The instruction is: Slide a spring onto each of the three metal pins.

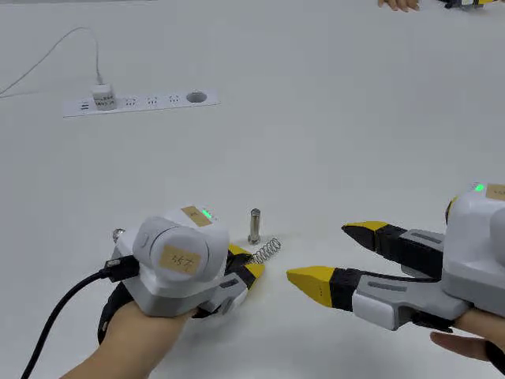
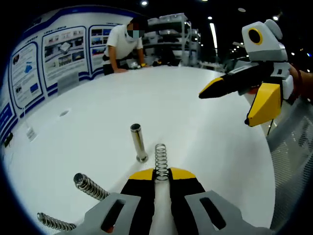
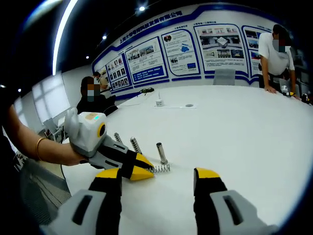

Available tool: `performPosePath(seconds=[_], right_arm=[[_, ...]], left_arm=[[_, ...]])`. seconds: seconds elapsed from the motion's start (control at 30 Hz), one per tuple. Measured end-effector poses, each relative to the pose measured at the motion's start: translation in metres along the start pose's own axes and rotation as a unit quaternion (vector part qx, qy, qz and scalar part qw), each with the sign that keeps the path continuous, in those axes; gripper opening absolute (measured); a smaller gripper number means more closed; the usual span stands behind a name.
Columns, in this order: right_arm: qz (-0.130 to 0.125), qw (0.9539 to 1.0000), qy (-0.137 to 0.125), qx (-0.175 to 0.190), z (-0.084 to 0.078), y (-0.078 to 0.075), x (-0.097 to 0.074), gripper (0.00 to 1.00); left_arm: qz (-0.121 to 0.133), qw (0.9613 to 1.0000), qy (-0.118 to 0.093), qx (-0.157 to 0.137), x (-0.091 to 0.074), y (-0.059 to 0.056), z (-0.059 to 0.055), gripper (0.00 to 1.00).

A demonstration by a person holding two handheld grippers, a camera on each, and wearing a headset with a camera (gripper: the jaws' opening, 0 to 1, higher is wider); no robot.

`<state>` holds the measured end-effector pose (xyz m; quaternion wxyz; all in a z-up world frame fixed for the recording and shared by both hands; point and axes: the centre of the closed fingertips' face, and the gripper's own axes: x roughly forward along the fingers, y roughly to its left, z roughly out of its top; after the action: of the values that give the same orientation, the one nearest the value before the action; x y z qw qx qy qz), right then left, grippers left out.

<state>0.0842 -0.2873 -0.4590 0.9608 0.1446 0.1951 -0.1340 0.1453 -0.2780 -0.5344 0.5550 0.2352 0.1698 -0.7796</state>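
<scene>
Jaws of left gripper point(image 1: 253, 270) pinch spring point(image 1: 267, 250) just beside pin point(image 1: 255, 226); right gripper point(image 1: 316, 251) jaws spread, open table point(image 1: 316, 142) between.

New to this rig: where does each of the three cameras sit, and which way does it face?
Head view: on the person's head, looking down at the table; shows hands, the left gripper and right gripper.
Left gripper view: along its shut jaws, toward the spring and bare pin.
Right gripper view: over its open jaws, toward the left gripper and arm.
Shared: all three show spring and bare pin.
</scene>
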Motion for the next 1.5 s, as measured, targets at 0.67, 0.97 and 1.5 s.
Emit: performPosePath(seconds=[0.67,0.97,1.5], right_arm=[[0.038,0.9929,-0.042,0.104,0.029,0.006,0.001,0.44],[0.081,0.9857,-0.049,0.140,0.039,0.026,0.006,0.33],[0.131,0.9696,-0.054,0.200,0.045,0.053,0.012,0.25]], left_arm=[[-0.014,0.9937,-0.107,-0.028,-0.047,-0.012,0.047,0.10],[-0.022,0.9891,-0.143,-0.028,-0.065,-0.019,0.057,0.10],[-0.033,0.9756,-0.206,-0.070,-0.093,-0.025,0.071,0.10]])
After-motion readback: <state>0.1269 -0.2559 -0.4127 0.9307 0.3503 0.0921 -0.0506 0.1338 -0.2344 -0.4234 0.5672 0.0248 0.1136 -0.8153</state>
